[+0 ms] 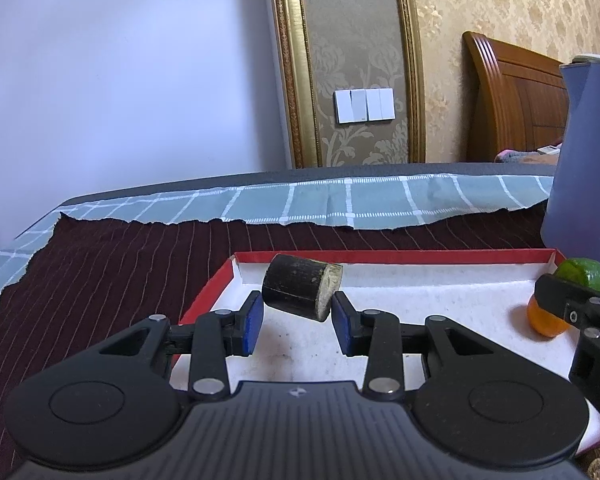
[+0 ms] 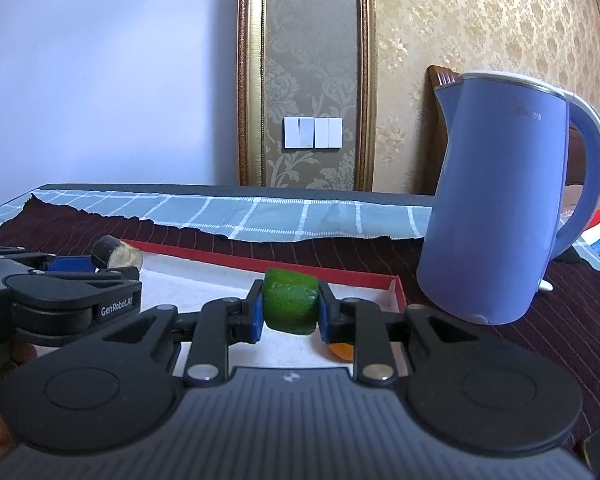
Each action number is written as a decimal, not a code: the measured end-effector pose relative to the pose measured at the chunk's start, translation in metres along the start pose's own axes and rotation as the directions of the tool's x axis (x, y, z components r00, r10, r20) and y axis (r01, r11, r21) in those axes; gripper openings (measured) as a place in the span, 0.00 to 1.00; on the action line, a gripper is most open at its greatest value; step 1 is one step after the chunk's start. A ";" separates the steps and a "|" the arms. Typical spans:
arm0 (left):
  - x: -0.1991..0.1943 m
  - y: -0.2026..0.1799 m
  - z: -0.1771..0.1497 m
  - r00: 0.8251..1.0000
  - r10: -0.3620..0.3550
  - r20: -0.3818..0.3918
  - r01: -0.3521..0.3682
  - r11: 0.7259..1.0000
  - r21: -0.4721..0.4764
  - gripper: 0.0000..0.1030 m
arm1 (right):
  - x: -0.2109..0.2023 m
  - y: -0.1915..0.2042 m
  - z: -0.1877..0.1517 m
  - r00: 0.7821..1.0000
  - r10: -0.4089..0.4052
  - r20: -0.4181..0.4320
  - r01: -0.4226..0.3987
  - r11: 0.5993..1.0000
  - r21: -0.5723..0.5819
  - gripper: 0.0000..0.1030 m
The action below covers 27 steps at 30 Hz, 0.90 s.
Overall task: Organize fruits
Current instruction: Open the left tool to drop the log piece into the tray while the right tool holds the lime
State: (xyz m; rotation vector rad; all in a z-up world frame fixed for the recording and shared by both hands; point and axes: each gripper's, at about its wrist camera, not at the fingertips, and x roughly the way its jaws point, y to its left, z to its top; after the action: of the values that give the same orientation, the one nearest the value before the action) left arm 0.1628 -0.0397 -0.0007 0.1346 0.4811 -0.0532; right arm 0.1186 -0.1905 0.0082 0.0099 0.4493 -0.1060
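Observation:
A shallow red-rimmed tray [image 1: 400,257] with a white floor lies on the dark striped cloth. A short dark sugarcane piece [image 1: 300,286] lies in its far left part, just beyond my left gripper [image 1: 298,322], which is open with the jaws either side of the piece's near end. My right gripper [image 2: 291,308] is shut on a green fruit [image 2: 290,306], seen also in the left wrist view [image 1: 584,274]. An orange fruit [image 1: 546,320] rests in the tray under the right gripper; it also shows partly hidden in the right wrist view [image 2: 340,350].
A blue electric kettle [image 2: 496,208] stands on the cloth just right of the tray's far right corner. A checked blue cloth [image 1: 340,200] runs along the back. A wall with light switches [image 1: 364,105] and a wooden headboard [image 1: 512,92] are behind.

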 end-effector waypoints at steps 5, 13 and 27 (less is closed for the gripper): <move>0.003 -0.001 0.002 1.000 0.017 0.015 -0.017 1.000 0.006 0.35 | 0.003 0.000 0.000 1.000 -0.009 -0.005 0.009 1.000 -0.005 0.23; 0.011 0.001 0.003 1.000 0.030 0.009 -0.030 1.000 0.003 0.35 | 0.005 0.003 0.005 1.000 -0.020 -0.005 0.020 1.000 -0.022 0.23; 0.013 0.003 0.006 0.999 0.033 0.024 -0.033 0.999 -0.010 0.35 | 0.018 0.001 0.011 0.999 -0.029 -0.013 0.029 1.000 -0.011 0.23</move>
State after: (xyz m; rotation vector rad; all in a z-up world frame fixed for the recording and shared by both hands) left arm 0.1778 -0.0376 -0.0013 0.1322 0.4552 -0.0201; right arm 0.1395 -0.1917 0.0102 -0.0070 0.4636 -0.1321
